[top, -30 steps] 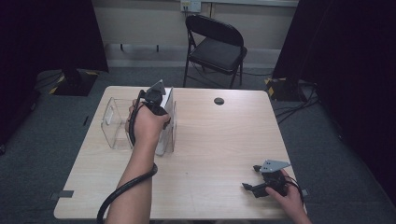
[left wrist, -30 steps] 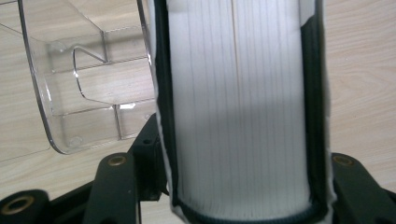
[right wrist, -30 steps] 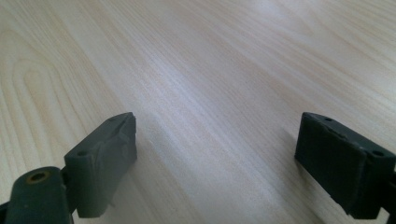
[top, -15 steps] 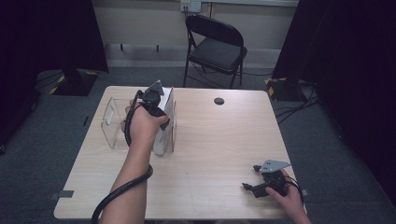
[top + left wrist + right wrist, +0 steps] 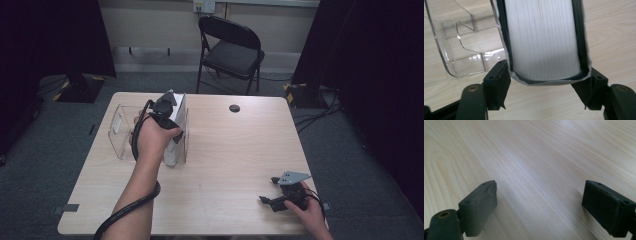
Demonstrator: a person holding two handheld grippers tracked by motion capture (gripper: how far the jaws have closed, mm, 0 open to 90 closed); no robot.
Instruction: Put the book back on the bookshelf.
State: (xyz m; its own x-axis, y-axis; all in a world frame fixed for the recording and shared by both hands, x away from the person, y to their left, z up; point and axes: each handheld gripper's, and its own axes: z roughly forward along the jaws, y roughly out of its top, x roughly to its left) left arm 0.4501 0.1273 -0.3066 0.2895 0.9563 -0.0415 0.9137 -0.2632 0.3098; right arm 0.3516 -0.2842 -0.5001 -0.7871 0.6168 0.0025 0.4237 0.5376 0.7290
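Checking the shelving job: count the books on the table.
1. The book stands upright in the clear rack, between the left gripper's jaws. Others could be hidden behind the hand.

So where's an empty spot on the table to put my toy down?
The bare wood of the light wooden table between the white book in the clear plastic rack and the right hand-held gripper is free. So is the far right, beyond the small black disc. It is crowded around the rack, where the left hand-held gripper works.
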